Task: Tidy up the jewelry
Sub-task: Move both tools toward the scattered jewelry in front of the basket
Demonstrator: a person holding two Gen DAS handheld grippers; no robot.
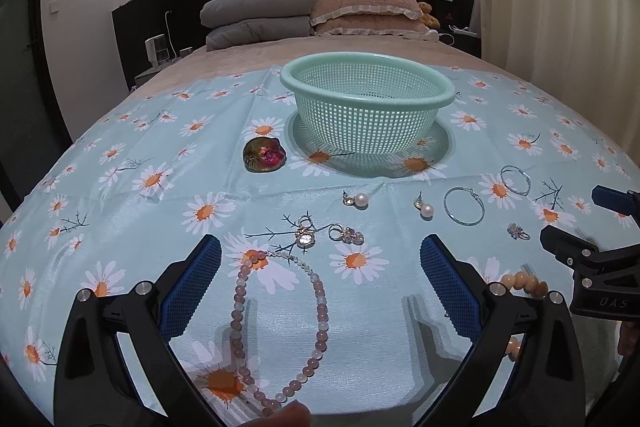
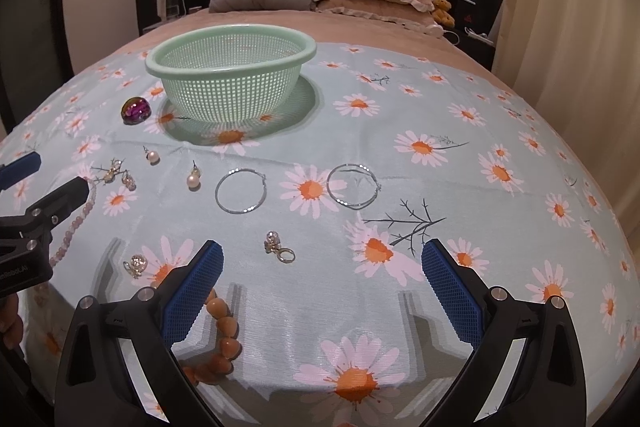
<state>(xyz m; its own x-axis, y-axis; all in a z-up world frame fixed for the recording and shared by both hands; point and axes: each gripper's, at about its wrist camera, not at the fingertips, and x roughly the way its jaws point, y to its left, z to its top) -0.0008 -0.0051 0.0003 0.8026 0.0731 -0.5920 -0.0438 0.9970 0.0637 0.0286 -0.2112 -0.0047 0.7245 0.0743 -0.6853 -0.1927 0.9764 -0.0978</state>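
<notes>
While both grippers hang agape and empty | left gripper (image 1: 320, 267) over pink-and-white beaded necklace (image 1: 280, 323) on daisy-print cloth (image 1: 132, 235) | limp, light, likely slippery strand; pinch mid-strand | mint plastic mesh basket (image 1: 366, 103) beyond | right gripper (image 2: 322, 267)

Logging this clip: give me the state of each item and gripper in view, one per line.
Left gripper: open, holding nothing.
Right gripper: open, holding nothing.
Green basket: upright, looks empty.
Pink bead necklace: flat on the cloth, clasped loop.
Two hoop earrings: flat, apart.
Two pearl earrings: on the cloth, apart.
</notes>
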